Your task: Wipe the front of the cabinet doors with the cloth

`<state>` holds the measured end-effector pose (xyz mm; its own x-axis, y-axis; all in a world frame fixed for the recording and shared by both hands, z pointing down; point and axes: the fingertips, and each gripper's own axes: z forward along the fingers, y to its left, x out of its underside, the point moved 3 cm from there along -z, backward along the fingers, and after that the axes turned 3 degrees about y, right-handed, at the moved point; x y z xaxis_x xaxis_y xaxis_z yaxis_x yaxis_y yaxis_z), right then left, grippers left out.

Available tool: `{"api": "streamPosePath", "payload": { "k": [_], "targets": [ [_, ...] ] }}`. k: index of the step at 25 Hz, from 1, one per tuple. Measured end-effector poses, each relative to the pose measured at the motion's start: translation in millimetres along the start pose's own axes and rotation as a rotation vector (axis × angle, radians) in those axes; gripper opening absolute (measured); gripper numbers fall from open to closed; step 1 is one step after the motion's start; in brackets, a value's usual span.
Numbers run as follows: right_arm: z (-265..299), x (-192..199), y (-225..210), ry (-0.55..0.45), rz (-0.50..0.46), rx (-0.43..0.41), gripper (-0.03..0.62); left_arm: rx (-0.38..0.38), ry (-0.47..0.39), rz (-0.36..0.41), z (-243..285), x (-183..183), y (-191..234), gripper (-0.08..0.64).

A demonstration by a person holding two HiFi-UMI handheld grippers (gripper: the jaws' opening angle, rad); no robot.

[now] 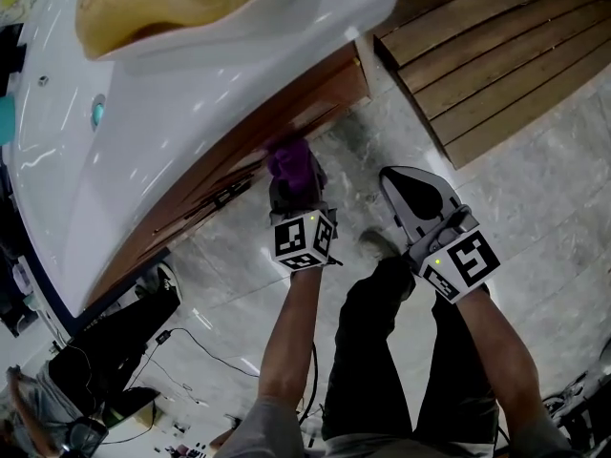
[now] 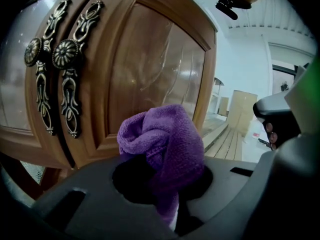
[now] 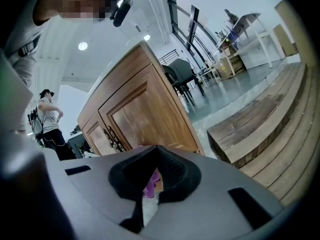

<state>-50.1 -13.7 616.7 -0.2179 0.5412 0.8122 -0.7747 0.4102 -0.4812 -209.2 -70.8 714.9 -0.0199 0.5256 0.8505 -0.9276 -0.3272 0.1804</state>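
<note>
Purple cloth (image 2: 165, 139) faces the cabinet doors (image 2: 150, 79), wooden steps (image 1: 496, 65) just beside.

Pale marble floor (image 1: 539, 194) borders slatted wooden steps (image 1: 477, 46), with dark chairs (image 3: 181, 79) and tall windows (image 3: 182, 19) farther back.

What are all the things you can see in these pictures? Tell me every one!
cloth: one, purple, bunched up close to the cabinet
cabinet doors: two, brown wood, shut, under the counter
handles: two, dark ornate metal, where the doors meet
counter: one, white, on top of the cabinet
wooden steps: one set, brown, beside the cabinet
floor: grey stone, below everything
cable: one, black, on the floor
bystander: one, light top, standing beyond the cabinet
left gripper: one, grey, shut on the cloth
right gripper: one, grey, shut, empty
</note>
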Motion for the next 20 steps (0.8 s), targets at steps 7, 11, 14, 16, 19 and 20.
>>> {"api": "streamPosePath", "payload": {
  "k": [7,11,14,16,19,20],
  "targets": [
    [-8,-7,-17,-0.015,0.011,0.02,0.009,0.026,0.01,0.014,13,-2,-19,0.058],
    [-13,-12,-28,-0.026,0.016,0.032,0.009,0.046,0.011,0.022,23,-5,-33,0.058],
    [-17,-14,-36,-0.032,0.02,0.042,0.009,0.053,0.012,0.029,30,-5,-43,0.058],
    [-21,-14,-42,-0.033,0.022,0.051,0.009,0.057,0.015,0.029,35,-4,-49,0.058],
    [-25,-16,-52,-0.037,0.026,0.063,0.009,0.065,0.019,0.03,42,-4,-58,0.058],
    [-27,-17,-55,-0.038,0.027,0.067,0.009,0.069,0.02,0.031,44,-5,-60,0.058]
  ]
}}
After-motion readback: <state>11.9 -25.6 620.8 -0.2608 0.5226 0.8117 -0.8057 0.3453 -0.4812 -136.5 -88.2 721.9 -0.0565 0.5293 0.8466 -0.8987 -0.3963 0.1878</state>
